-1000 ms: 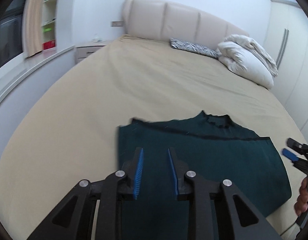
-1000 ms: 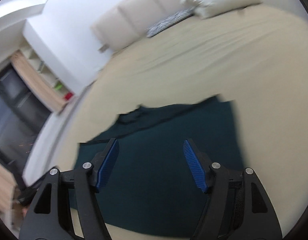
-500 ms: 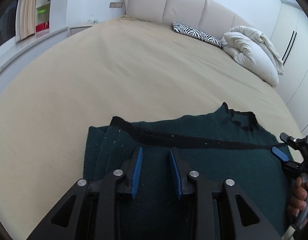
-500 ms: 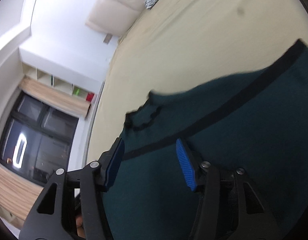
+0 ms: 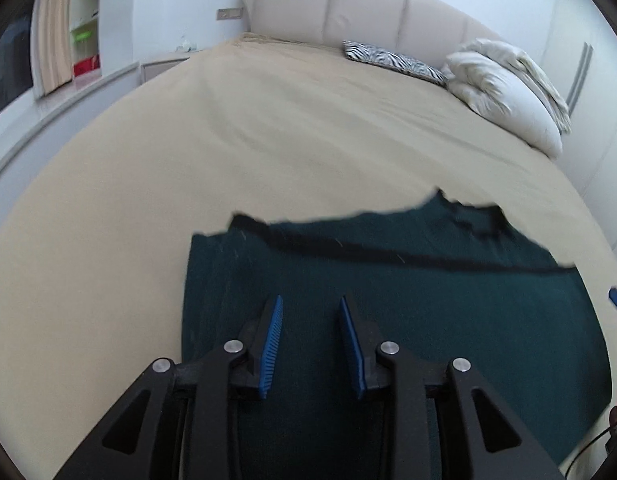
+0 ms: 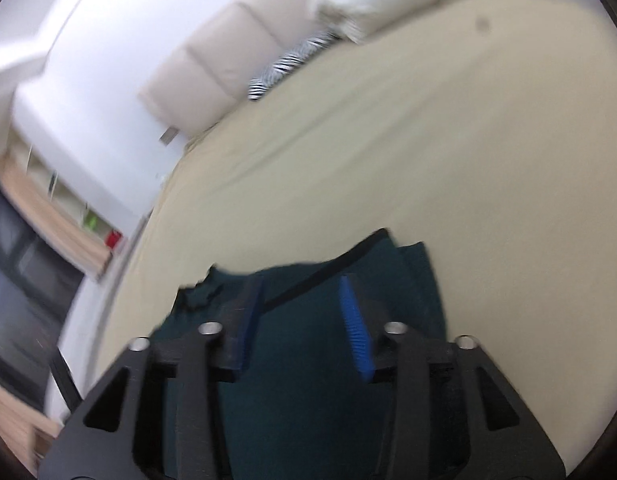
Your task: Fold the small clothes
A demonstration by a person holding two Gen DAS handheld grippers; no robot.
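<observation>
A dark green sweater [image 5: 408, 320] lies flat on the beige bed [image 5: 268, 140], near its front edge, its neck opening toward the headboard [image 5: 348, 4] and a black band running across its shoulders. The left claw [image 5: 310, 324] hangs over the sweater's left part, its blue pads a narrow gap apart with only the knit seen below them, nothing pinched; its jaws have just been opening a little. The right claw [image 6: 300, 312] stands over the same sweater [image 6: 308, 380] from the other side, pads set wider apart and gripping nothing, its jaws having just been opening. A zebra-striped cushion [image 5: 392, 58] and a heap of white bedding [image 5: 508, 92] lie by the headboard. No brand, label or writing can be read anywhere; both views are blurred.
</observation>
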